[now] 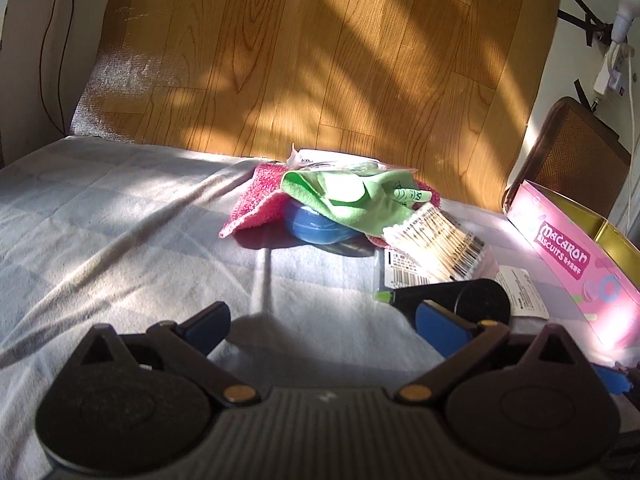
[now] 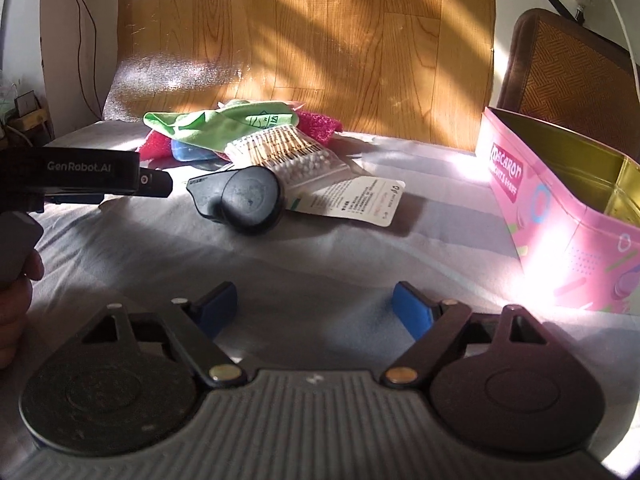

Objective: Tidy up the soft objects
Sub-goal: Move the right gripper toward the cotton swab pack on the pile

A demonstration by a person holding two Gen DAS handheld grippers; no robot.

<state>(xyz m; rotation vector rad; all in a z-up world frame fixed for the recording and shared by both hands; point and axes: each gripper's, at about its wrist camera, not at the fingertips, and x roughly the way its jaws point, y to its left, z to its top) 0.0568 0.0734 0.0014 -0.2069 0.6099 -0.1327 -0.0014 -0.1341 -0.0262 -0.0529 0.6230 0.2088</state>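
Both the left gripper (image 1: 322,326) and the right gripper (image 2: 315,306) have open jaws, empty, while the green cloth (image 1: 344,196) lies at frame centre over the pink cloth (image 1: 256,204).

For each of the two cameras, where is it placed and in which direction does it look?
Left wrist: sits on the left gripper, low over the sheet, facing the cloth pile and wood-pattern backdrop; its own open fingers show.
Right wrist: sits on the right gripper, facing the same way from further right and back; its open fingers, the left gripper's body and part of a hand show.
Shared: cloth pile, cotton swabs, pink tin, backdrop.
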